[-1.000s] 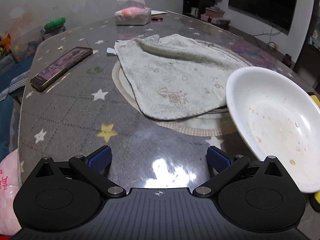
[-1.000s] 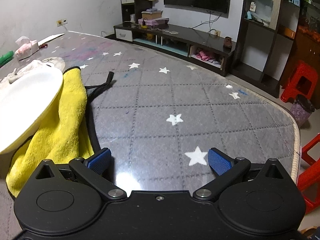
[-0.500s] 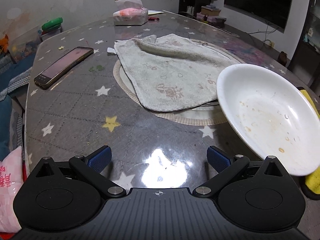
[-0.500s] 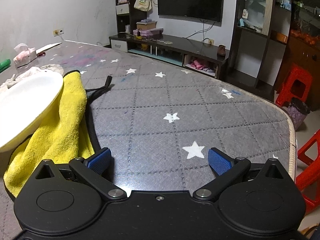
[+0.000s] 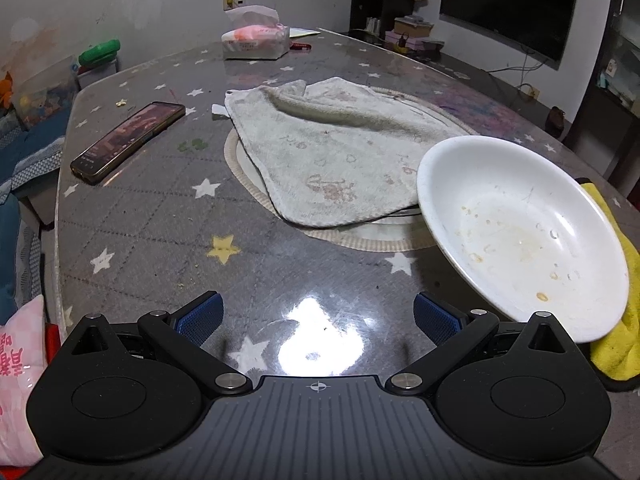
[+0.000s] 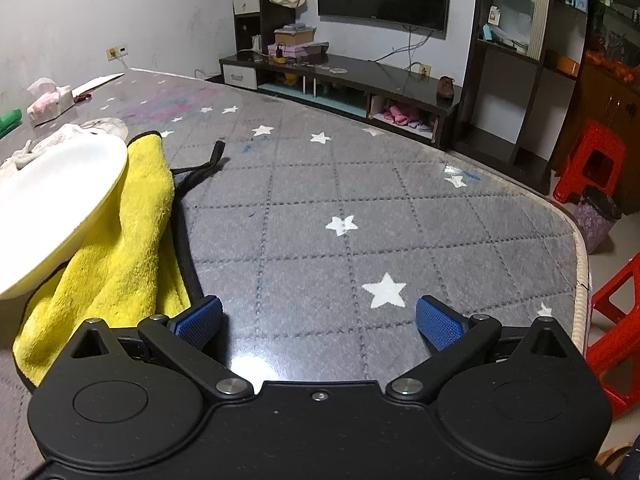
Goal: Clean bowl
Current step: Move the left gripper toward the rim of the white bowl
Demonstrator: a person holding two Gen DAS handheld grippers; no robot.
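A white bowl (image 5: 520,228) with food stains lies tilted on a yellow cloth (image 5: 616,320) at the right of the left wrist view. It shows at the left of the right wrist view (image 6: 56,200), resting on the same yellow cloth (image 6: 120,248). A grey-white towel (image 5: 336,148) lies spread beyond the bowl. My left gripper (image 5: 318,318) is open and empty, just left of the bowl's near rim. My right gripper (image 6: 320,320) is open and empty, right of the yellow cloth.
A phone (image 5: 128,140) lies at the left of the star-patterned table (image 5: 160,232). A tissue pack (image 5: 256,40) and a green object (image 5: 100,52) stand at the far end. The table edge (image 6: 580,248) and red stools (image 6: 592,160) are at the right.
Both grippers have pulled back and risen a little, so the bowl and towel appear farther away. Both stay open.
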